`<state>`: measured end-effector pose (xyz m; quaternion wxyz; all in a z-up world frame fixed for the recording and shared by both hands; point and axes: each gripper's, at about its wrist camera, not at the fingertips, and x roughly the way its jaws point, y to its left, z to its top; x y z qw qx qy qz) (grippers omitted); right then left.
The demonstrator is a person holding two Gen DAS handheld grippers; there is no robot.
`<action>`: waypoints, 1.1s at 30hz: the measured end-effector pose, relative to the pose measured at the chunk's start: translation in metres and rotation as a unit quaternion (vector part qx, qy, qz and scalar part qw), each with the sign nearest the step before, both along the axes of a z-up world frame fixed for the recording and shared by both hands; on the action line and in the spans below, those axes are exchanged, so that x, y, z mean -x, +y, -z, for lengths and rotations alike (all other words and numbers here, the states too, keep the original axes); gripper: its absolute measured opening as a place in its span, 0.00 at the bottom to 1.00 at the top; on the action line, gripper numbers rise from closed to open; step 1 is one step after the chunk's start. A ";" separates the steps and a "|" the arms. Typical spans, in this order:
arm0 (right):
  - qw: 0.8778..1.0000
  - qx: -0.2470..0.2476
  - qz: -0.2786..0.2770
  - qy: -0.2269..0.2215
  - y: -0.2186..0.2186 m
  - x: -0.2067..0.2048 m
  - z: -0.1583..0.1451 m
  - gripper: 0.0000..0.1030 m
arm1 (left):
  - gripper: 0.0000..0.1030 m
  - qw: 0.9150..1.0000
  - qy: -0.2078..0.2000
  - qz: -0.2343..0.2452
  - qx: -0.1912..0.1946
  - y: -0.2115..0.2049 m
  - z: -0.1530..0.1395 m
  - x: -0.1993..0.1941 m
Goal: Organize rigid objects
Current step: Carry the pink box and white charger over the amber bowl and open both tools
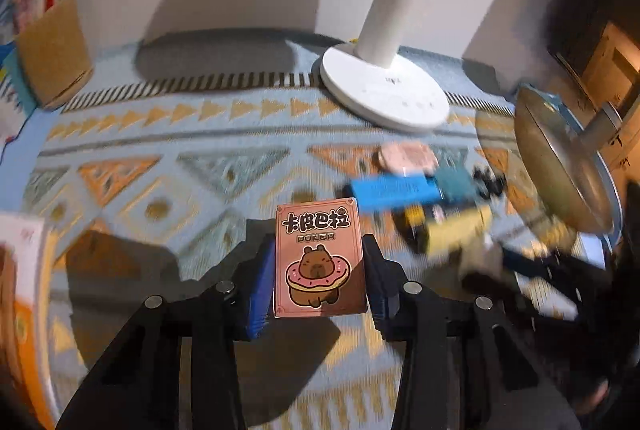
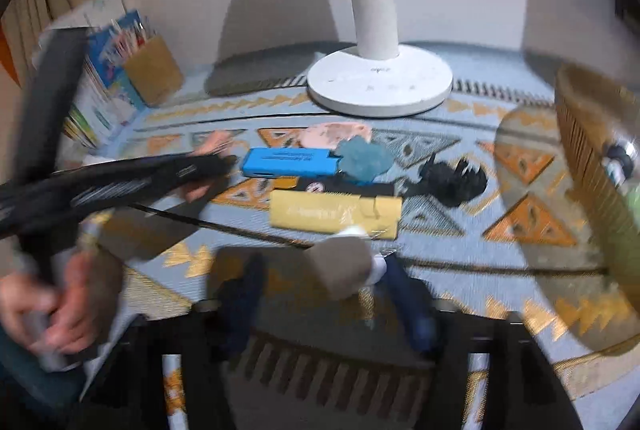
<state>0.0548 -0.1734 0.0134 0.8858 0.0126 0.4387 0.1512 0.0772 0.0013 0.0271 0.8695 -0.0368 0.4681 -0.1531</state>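
In the left wrist view, a pink poker card box [image 1: 320, 270] with a capybara in a donut stands upright between my left gripper's [image 1: 318, 246] blue pads, which press on both its sides above the patterned cloth. To its right lie a blue box [image 1: 396, 190], a yellow box [image 1: 456, 234] and a pink thing [image 1: 408, 158]. In the right wrist view, a blurred grey-and-white object [image 2: 340, 262] sits between my right gripper's [image 2: 324, 270] fingers. It is close to the right finger, with cloth showing beside the left one. Just beyond lie the yellow box [image 2: 332, 214] and blue box [image 2: 288, 162].
A white lamp base [image 2: 380, 82] stands at the back. A brown pen cup [image 2: 154, 74] and booklets are at the back left. A round mirror [image 2: 592, 166] stands on the right. A teal thing [image 2: 364, 158] and a black clip [image 2: 452, 182] lie among the boxes. A person's hand [image 2: 60, 310] is at the left.
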 end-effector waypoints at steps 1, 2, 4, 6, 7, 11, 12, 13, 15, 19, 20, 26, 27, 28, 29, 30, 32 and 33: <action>1.000 -0.004 0.000 0.002 -0.001 0.002 0.000 0.36 | 0.37 1.000 0.002 -0.001 0.002 0.002 -0.001 0.010; 1.000 -0.010 0.000 0.005 -0.004 0.005 -0.001 0.36 | 0.37 1.000 0.003 -0.001 0.003 0.004 -0.002 0.019; 1.000 -0.026 -0.007 0.004 -0.010 0.016 -0.005 0.36 | 0.37 1.000 0.001 -0.001 0.006 0.005 -0.005 0.037; 0.999 -0.036 -0.018 -0.001 -0.020 0.036 -0.010 0.36 | 0.37 1.000 0.003 0.000 0.016 0.001 -0.006 0.052; 0.999 -0.039 -0.023 -0.001 -0.026 0.044 -0.012 0.36 | 0.37 1.000 0.004 0.000 0.020 -0.004 -0.006 0.060; 0.998 -0.031 -0.050 0.000 -0.050 0.078 -0.016 0.36 | 0.37 1.000 -0.003 0.013 0.010 -0.023 -0.007 0.090; 0.998 -0.017 -0.052 -0.001 -0.054 0.086 -0.015 0.36 | 0.37 1.000 -0.004 0.018 -0.003 -0.032 -0.005 0.096; 0.999 -0.005 -0.054 -0.004 -0.057 0.092 -0.014 0.36 | 0.37 1.000 -0.007 0.023 -0.019 -0.041 -0.003 0.102; 0.998 0.013 -0.057 -0.005 -0.064 0.102 -0.010 0.36 | 0.37 0.998 -0.009 0.034 -0.043 -0.057 0.003 0.110; 0.998 0.026 -0.061 -0.003 -0.074 0.114 -0.001 0.36 | 0.39 0.996 -0.019 0.038 -0.080 -0.073 0.012 0.119; 0.998 0.024 -0.060 -0.003 -0.077 0.116 0.001 0.36 | 0.46 0.995 -0.020 0.037 -0.086 -0.074 0.013 0.121; 0.999 0.000 -0.051 0.009 -0.091 0.130 0.004 0.57 | 0.74 0.996 -0.017 -0.001 -0.083 -0.057 0.018 0.132; 0.999 -0.003 -0.045 0.010 -0.091 0.131 0.004 0.57 | 0.74 0.997 -0.019 -0.003 -0.079 -0.055 0.018 0.134; 0.999 -0.010 -0.035 0.013 -0.090 0.133 0.004 0.57 | 0.74 0.997 -0.016 -0.003 -0.074 -0.055 0.018 0.135; 0.999 -0.018 -0.025 0.017 -0.089 0.135 0.004 0.57 | 0.74 0.997 -0.015 0.000 -0.070 -0.056 0.017 0.135; 0.999 -0.027 -0.015 0.021 -0.087 0.136 0.002 0.57 | 0.74 0.998 -0.014 0.006 -0.062 -0.060 0.017 0.134; 0.999 -0.041 0.004 0.032 -0.079 0.139 0.001 0.57 | 0.73 0.998 -0.016 0.017 -0.058 -0.069 0.017 0.133; 0.998 -0.044 0.012 0.034 -0.075 0.140 0.000 0.57 | 0.73 0.998 -0.019 0.020 -0.061 -0.075 0.017 0.133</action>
